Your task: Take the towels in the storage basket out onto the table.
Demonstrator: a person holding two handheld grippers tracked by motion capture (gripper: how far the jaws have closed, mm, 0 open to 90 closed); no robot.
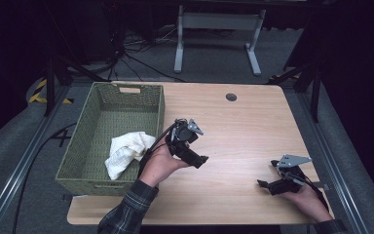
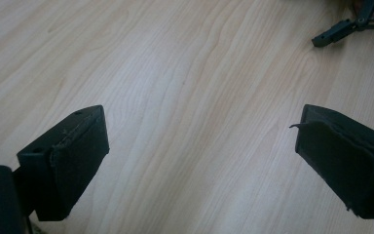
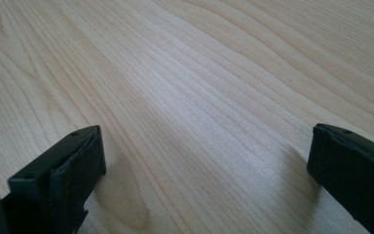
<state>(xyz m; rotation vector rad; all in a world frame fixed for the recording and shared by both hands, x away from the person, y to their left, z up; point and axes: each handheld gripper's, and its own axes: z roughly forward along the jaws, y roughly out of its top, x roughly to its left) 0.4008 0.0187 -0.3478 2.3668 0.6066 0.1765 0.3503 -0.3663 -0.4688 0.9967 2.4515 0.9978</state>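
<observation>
Left gripper (image 1: pixel 200 159) is hovering mid-frame in the high view, jaws wide and empty — the cloth (image 1: pixel 126 152) is lying in the basket (image 1: pixel 85 183), left of it. Right gripper (image 1: pixel 265 184) is resting lower right, also gaping, holding nothing. Both gripper views are showing bare table (image 2: pixel 185 73) — nothing is blocking; swinging back clear of the rim looks wisest.
</observation>
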